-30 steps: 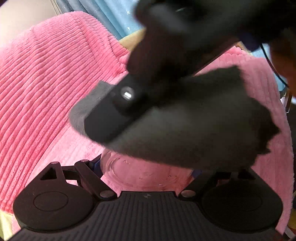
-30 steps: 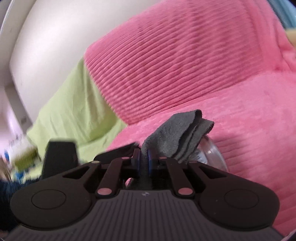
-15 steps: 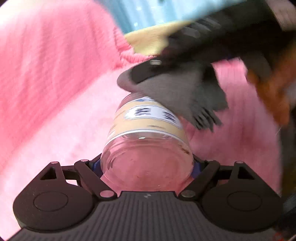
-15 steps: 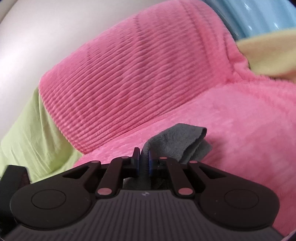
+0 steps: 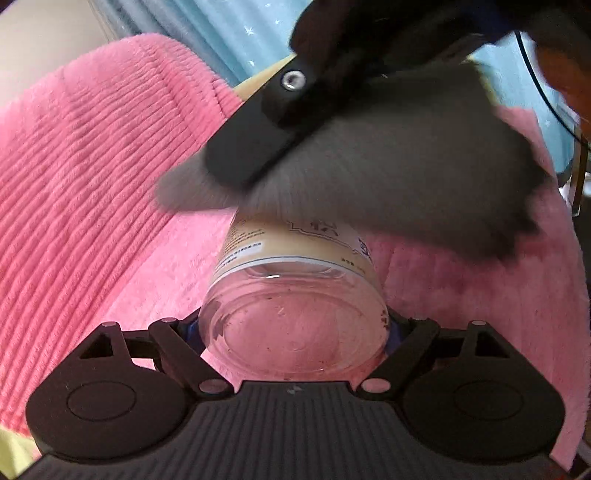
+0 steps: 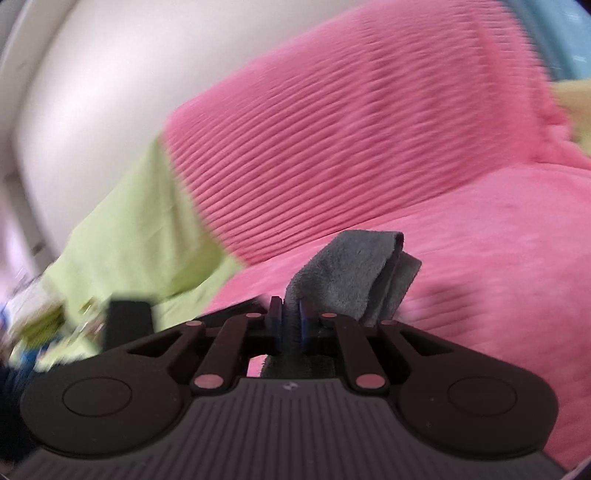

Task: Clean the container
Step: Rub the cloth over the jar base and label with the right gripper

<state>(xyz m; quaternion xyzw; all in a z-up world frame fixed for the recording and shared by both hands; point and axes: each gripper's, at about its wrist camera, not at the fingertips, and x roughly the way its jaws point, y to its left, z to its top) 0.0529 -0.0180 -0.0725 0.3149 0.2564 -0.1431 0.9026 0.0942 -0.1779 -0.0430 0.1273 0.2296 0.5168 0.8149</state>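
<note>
Gripping the clear labelled plastic jar [image 5: 295,325] by its base, the left tool [image 5: 295,332] stayed clamped; the right tool [image 6: 291,321], pinching the folded grey microfibre cloth [image 6: 351,273], covered its far end.

A ribbed pink blanket [image 5: 92,177] lies beside a light green sheet [image 6: 140,236], before a blue starred curtain [image 5: 236,33].

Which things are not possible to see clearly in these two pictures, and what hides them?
- Mouth of the jar, left wrist view: covered by the grey cloth and the right gripper.
- Label text, left wrist view: partly under the cloth, too small to read.
- The jar, right wrist view: not visible.
- Clutter at the left edge, right wrist view: blurred.
- Contact between cloth and jar: blurred.
</note>
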